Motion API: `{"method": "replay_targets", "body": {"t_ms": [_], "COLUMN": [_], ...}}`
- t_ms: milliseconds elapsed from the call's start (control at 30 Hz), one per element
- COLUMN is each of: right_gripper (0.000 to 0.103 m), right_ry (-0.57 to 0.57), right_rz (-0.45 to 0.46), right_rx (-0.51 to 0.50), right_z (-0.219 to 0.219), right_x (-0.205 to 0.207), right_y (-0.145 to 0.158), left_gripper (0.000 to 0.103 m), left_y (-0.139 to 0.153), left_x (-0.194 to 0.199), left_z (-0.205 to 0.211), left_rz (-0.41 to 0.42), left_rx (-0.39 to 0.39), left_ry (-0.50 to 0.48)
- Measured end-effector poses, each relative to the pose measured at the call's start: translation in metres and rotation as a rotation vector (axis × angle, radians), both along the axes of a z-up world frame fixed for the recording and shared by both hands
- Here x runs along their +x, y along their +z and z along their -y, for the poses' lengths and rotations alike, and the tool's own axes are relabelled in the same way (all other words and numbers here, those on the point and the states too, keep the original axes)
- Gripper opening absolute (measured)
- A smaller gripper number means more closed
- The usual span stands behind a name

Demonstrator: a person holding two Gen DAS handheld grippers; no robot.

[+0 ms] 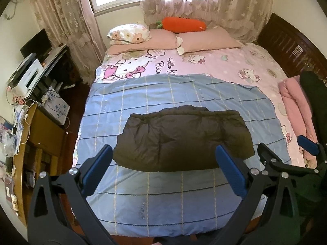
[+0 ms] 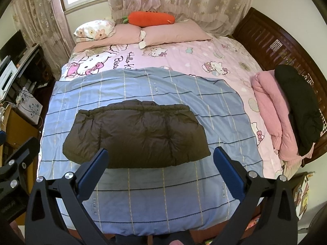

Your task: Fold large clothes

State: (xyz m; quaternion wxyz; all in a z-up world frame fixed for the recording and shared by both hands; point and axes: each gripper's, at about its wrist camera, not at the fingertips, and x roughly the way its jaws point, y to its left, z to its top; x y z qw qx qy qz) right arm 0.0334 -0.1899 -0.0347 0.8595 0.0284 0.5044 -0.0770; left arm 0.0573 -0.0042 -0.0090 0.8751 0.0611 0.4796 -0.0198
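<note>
A dark brown puffy jacket lies folded into a compact bundle on a blue checked sheet spread over the bed; it also shows in the right wrist view. My left gripper is open and empty, held above the bundle's near edge. My right gripper is open and empty, also above the near edge. The right gripper's fingers show at the right side of the left wrist view. Part of the left gripper shows at the left of the right wrist view.
A pink folded garment and a black one lie at the bed's right edge by the dark wooden bed frame. Pillows and a carrot plush lie at the head. A desk with clutter stands left.
</note>
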Motion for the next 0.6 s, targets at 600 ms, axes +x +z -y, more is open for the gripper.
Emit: {"method": "replay_targets", "body": {"t_ms": [600], "right_gripper": [0.102], "right_ry": [-0.005], "right_rz": [-0.038], "right_rx": [0.011], "right_z": [-0.003], "right_x": [0.012], "right_y": [-0.023], "left_gripper": [0.101], "left_y": [-0.023], "left_x": [0.012], "left_z": [0.003], "left_rz": [-0.012], "left_rx": [0.042], "left_ry": [0.004]}}
